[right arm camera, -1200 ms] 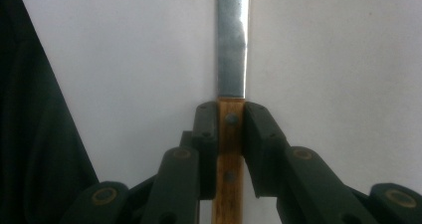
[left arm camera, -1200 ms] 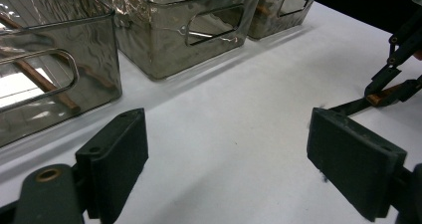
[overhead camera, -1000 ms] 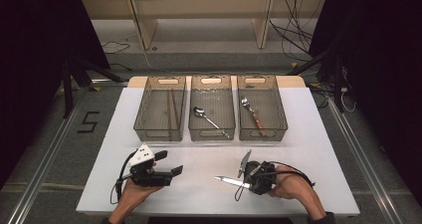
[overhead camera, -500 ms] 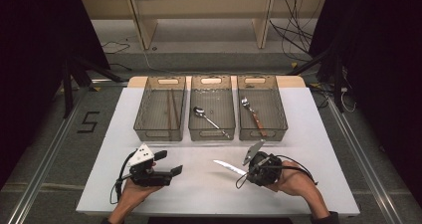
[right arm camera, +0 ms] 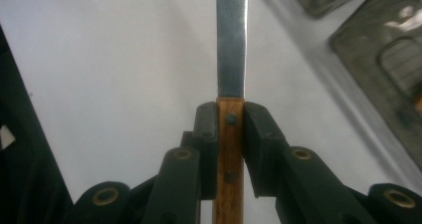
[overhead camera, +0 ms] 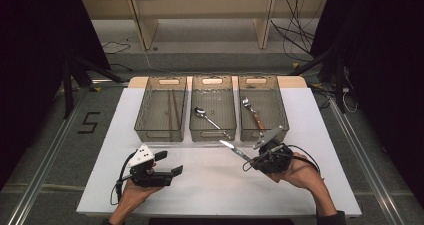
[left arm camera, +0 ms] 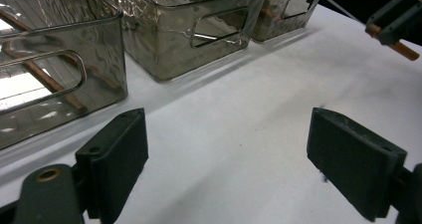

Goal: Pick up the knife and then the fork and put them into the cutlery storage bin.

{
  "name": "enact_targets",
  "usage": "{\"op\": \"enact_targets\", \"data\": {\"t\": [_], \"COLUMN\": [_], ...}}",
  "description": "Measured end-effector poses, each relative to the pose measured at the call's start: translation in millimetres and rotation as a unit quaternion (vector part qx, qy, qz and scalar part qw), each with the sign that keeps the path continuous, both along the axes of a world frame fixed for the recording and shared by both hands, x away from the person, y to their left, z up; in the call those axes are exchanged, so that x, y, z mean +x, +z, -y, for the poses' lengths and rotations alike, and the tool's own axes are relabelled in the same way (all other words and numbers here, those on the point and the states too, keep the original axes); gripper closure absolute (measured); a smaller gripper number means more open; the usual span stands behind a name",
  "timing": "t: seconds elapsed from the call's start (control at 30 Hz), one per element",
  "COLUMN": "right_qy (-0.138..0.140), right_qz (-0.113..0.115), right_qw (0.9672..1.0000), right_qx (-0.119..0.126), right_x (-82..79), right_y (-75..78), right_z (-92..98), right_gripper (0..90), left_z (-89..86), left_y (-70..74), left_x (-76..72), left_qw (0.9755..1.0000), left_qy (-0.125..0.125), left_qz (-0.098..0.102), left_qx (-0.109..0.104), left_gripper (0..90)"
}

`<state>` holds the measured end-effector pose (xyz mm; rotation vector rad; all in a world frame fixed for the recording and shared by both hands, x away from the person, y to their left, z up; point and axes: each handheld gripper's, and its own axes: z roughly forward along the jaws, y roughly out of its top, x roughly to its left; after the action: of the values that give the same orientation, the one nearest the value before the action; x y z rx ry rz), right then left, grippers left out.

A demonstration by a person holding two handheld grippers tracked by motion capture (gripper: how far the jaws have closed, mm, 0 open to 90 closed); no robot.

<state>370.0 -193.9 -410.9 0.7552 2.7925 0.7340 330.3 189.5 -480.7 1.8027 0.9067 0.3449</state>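
Observation:
A knife with a steel blade point(overhead camera: 231, 149) and a wooden handle point(right arm camera: 230, 154) is clamped in my right gripper point(overhead camera: 254, 160). It is raised in front of the middle bin point(overhead camera: 214, 133), its tip pointing far-left. In the right gripper view the jaws are shut on the handle and the blade point(right arm camera: 232, 40) runs straight up. My left gripper point(overhead camera: 170, 163) rests low at the table's front left, its jaws wide open over bare white table point(left arm camera: 234, 134). The left gripper view also catches the right gripper point(left arm camera: 393, 12) with the handle's end point(left arm camera: 405, 51) sticking out.
Three smoky clear bins stand in a row at the back. The left bin point(overhead camera: 150, 133) holds chopsticks point(overhead camera: 173, 110), the middle one a metal spoon point(overhead camera: 206, 117), and the right bin point(overhead camera: 284, 116) a wooden-handled spoon point(overhead camera: 251, 112). The white table point(overhead camera: 210, 190) ends at the front.
My right gripper has lifted the knife and carried it away from the person toward the bins, the blade swinging to point far-left. The left gripper has stayed put.

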Motion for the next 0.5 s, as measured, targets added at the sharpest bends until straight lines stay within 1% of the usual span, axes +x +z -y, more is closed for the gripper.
{"op": "enact_targets", "data": {"t": [0.07,0.17,0.23,0.33,0.5], "right_qy": [-0.009,-0.029,-0.043,-0.056,-0.071], "right_qz": [0.008,0.017,0.02,0.025,0.029], "right_qw": [0.9999,0.9991,0.9983,0.9973,0.9956], "right_qx": [0.006,0.024,0.034,0.04,0.053], "right_x": [5.1,14.9,21.6,29.7,37.1], "right_y": [5.2,14.3,19.0,23.6,27.9], "right_z": [2.8,7.5,9.7,12.1,14.1], "right_gripper": [77.6,77.6,77.6,77.6,77.6], "left_z": [0.0,-0.2,-0.3,-0.2,-0.2], "left_y": [-0.2,-0.2,-0.2,-0.3,-0.2], "left_x": [0.1,0.2,0.3,0.2,0.1], "left_qw": [1.0,1.0,1.0,1.0,1.0], "left_qy": [0.0,0.0,0.0,0.002,0.001], "left_qz": [0.0,-0.001,0.0,0.001,0.001], "left_qx": [0.001,0.001,0.001,-0.003,-0.001], "left_gripper": [16.0,16.0,16.0,16.0,16.0]}}
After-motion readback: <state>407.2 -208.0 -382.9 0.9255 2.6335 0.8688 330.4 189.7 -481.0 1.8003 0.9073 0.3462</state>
